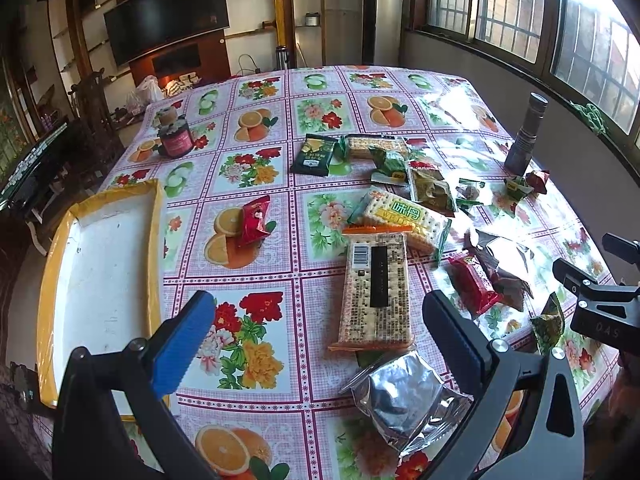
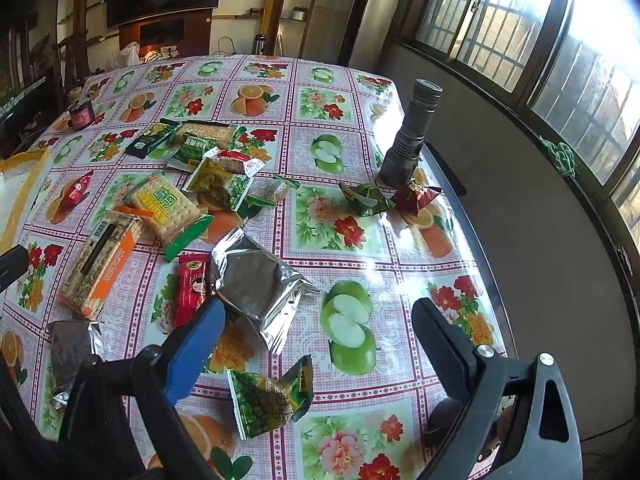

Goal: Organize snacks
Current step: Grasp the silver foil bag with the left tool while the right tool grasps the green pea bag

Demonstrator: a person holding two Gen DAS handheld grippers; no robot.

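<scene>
My left wrist view looks down close over the table [image 1: 280, 80] toward the tray [image 1: 104, 264]; my right looks nearer the window edge. Both share the orange-ended cracker pack [image 1: 376, 292].

Snack packets lie scattered on the counter: an orange-edged cracker pack [image 1: 375, 290] flat, barcode up, at center frame; a green-ended cracker pack [image 1: 404, 220] just above it; a crinkled silver pouch [image 1: 404, 398] at lower center; a red packet [image 1: 254, 220] alone at center left; an empty yellow-rimmed white tray [image 1: 154, 248] at far left.

Tray's [image 2: 16, 184] bulk beyond left frame edge
</scene>
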